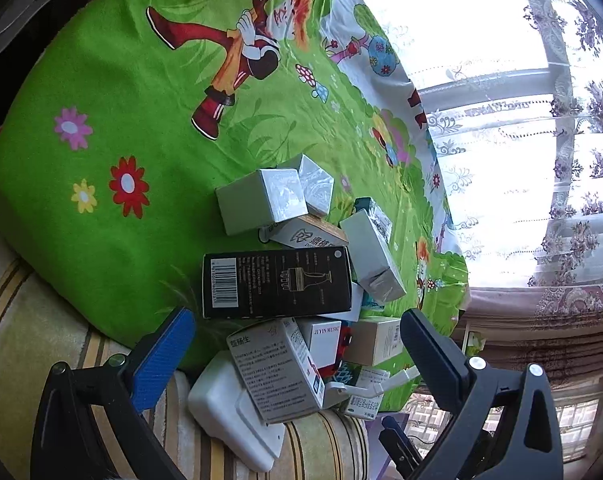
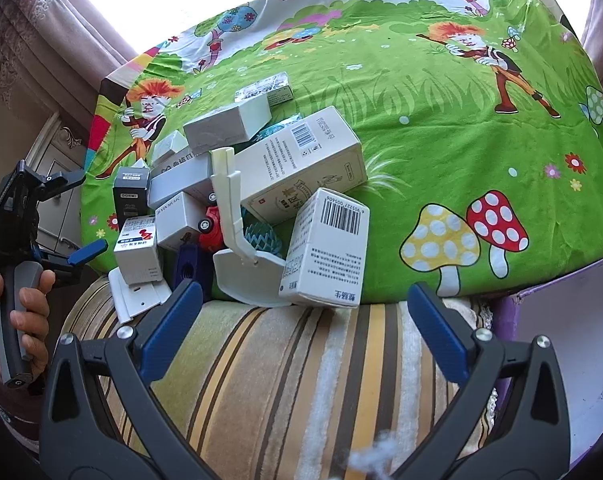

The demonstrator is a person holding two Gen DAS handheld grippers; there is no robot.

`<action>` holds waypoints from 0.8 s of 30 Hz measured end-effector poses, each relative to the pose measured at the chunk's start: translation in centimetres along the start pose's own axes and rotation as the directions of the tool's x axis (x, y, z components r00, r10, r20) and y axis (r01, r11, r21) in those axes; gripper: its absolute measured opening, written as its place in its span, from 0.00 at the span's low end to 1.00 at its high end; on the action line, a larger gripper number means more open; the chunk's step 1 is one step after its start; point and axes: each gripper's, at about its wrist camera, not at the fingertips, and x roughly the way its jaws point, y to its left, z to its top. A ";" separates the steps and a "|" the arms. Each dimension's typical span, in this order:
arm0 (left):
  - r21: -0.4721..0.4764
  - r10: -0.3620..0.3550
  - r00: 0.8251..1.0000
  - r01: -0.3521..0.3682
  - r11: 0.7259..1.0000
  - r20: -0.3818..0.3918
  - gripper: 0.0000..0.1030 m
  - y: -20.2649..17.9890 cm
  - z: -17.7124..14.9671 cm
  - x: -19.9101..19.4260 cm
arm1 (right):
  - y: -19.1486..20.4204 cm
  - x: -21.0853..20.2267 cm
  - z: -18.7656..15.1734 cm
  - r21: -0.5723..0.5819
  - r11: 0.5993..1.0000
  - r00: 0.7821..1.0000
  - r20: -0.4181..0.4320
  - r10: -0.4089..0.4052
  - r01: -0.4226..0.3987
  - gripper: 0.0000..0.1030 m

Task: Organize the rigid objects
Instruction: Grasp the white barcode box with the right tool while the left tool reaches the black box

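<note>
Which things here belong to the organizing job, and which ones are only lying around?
For the job:
- black box
- tall white carton
- barcode carton
- silver box
- red toy car
- white plastic stand
- both open grippers, left and right

Just lying about:
- cartoon sheet
- striped cushion
- lace curtain

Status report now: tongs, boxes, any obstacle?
Left tongs open, empty. Right tongs open, empty. Box pile unsorted on green cloth. White plastic bracket tangled among boxes.
</note>
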 end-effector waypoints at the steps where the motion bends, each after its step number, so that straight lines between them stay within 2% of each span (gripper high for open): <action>1: -0.010 -0.002 1.000 0.002 1.000 -0.003 1.00 0.0 0.2 0.3 | -0.2 0.2 0.1 0.004 1.000 1.000 -0.001 0.002 -0.002 0.99; 7: -0.015 0.012 1.000 -0.012 1.000 -0.013 1.00 0.0 0.6 1.4 | -1.0 1.1 0.8 0.025 0.999 1.000 -0.009 0.030 -0.030 0.97; 18: 0.015 0.053 0.998 -0.052 0.999 -0.018 0.99 0.0 1.0 2.6 | -2.5 3.5 1.5 0.100 0.990 0.992 -0.059 0.109 -0.103 0.80; 21: 0.029 0.063 0.998 -0.063 0.998 -0.014 0.92 0.0 1.0 2.5 | -2.5 3.9 1.5 0.108 0.986 0.988 -0.074 0.133 -0.125 0.69; 23: 0.034 0.063 0.998 -0.062 0.997 -0.019 0.84 0.1 1.0 2.6 | -2.5 4.1 1.4 0.108 0.985 0.986 -0.081 0.143 -0.134 0.52; 24: 0.036 0.063 0.998 -0.062 0.997 -0.019 0.84 0.1 0.9 2.6 | -2.5 4.1 1.3 0.108 0.984 0.986 -0.083 0.148 -0.139 0.52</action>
